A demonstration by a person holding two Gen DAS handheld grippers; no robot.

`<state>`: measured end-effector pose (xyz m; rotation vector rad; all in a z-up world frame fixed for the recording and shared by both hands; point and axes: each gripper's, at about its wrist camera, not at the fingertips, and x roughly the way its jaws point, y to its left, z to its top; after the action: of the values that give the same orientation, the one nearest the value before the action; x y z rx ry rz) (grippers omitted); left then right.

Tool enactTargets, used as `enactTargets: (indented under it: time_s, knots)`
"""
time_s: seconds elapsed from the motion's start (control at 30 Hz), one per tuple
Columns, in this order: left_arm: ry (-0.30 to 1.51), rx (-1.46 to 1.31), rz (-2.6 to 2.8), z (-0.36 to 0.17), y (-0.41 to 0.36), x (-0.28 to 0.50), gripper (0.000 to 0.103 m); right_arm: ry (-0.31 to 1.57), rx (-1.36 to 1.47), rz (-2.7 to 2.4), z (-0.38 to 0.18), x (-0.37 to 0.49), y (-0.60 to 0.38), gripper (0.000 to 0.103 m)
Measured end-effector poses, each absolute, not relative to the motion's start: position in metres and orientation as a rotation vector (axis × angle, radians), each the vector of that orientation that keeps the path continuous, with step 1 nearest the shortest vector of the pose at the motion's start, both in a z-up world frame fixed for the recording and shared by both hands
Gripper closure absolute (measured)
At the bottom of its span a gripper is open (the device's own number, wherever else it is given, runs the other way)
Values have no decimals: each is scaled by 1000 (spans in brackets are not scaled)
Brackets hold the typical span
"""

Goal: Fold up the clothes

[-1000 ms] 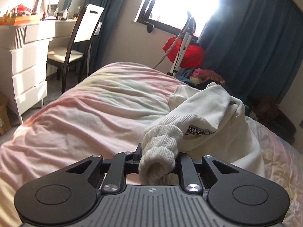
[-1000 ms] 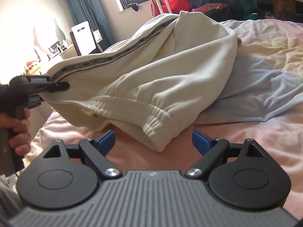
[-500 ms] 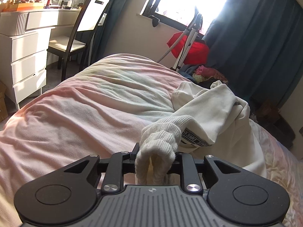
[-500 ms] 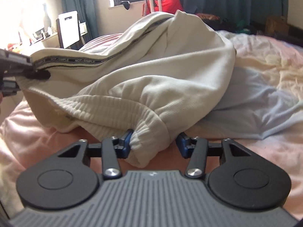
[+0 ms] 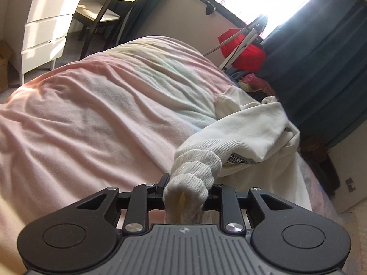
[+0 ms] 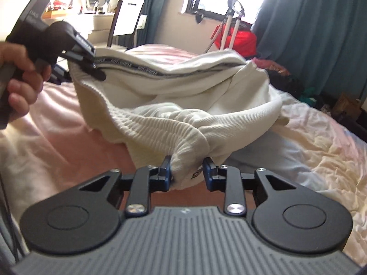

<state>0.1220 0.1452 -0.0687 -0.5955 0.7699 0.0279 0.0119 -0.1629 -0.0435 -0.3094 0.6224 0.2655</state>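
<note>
A cream sweatpants garment (image 6: 174,96) with a ribbed waistband and a dark lettered side stripe hangs between both grippers above the pink bed (image 6: 321,151). My left gripper (image 5: 186,189) is shut on a bunched end of the ribbed waistband (image 5: 197,167); it also shows in the right wrist view (image 6: 91,63), held by a hand at the left. My right gripper (image 6: 187,171) is shut on the other bunched end of the waistband (image 6: 183,158). The legs trail away onto the bed (image 5: 263,128).
A pink and pale duvet (image 5: 91,119) covers the bed. A white dresser (image 5: 43,25) and a dark chair (image 5: 103,16) stand at the left. A red bag (image 5: 243,50), a stand and dark curtains (image 5: 321,57) are by the window.
My right gripper has closed on the waistband and lifted it. My left gripper has raised and tilted, so the garment now hangs stretched between both grippers.
</note>
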Motion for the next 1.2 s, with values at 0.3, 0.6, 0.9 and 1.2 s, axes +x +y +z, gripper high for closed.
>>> enactTargets:
  time_s: [0.3, 0.6, 0.9, 1.2]
  knots:
    - [839, -557, 112, -85, 152, 130, 69, 776, -231, 333, -47, 34, -173, 50]
    - [841, -626, 62, -83, 150, 125, 59, 768, 468, 459, -35, 36, -247, 18]
    - [792, -586, 74, -80, 141, 128, 74, 769, 1041, 253, -94, 56, -296, 17]
    - [698, -926, 55, -81, 191, 125, 87, 787, 969, 351, -100, 69, -266, 19]
